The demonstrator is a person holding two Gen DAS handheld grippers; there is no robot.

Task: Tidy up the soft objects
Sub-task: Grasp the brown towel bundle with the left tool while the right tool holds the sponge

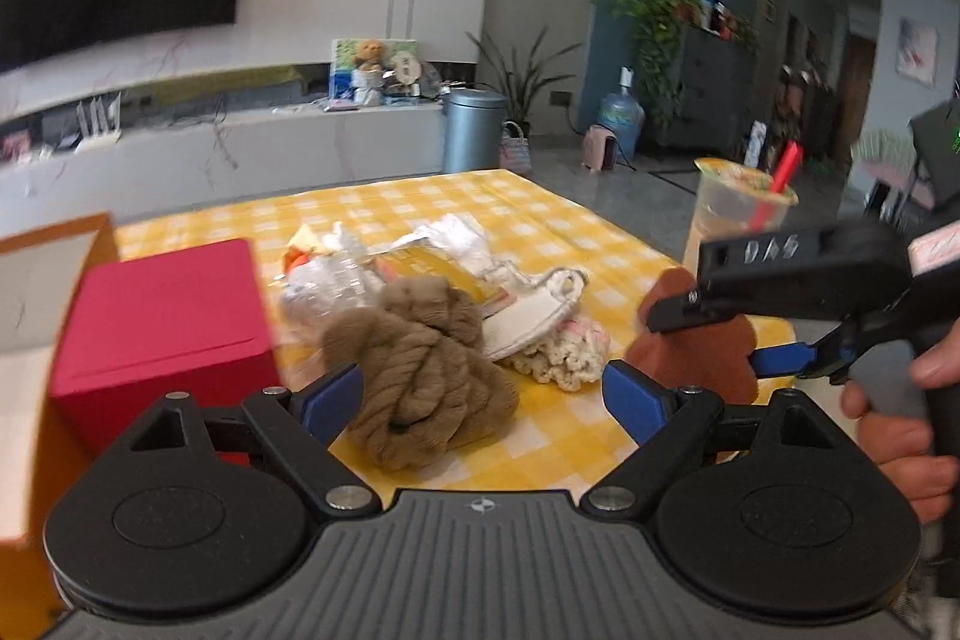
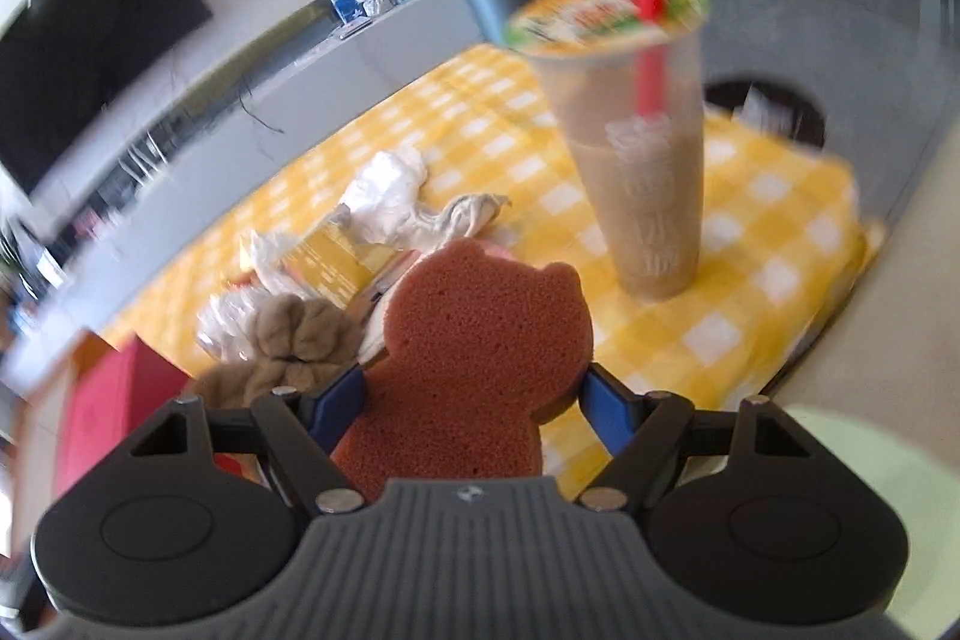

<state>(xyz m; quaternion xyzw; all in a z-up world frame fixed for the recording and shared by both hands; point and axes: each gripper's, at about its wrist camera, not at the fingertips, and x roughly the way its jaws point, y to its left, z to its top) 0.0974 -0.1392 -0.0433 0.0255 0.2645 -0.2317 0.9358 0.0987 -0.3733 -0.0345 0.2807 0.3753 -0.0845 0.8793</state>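
While the left tool (image 1: 483,394) gapes, the right tool (image 2: 477,400) clamps the sponge (image 2: 480,340).

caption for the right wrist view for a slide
Right hand-held gripper shut on a brown bear-shaped sponge, milk tea cup behind.

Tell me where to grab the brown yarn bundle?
Grip the yarn bundle across its thick knotted middle, coming from the near side where the open left gripper already faces it. Its soft, lumpy coils should squash between the fingers.

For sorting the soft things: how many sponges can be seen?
1: the brown bear-shaped foam sponge, gripped by the right gripper above the yellow checked tablecloth. Others may hide in the pile.
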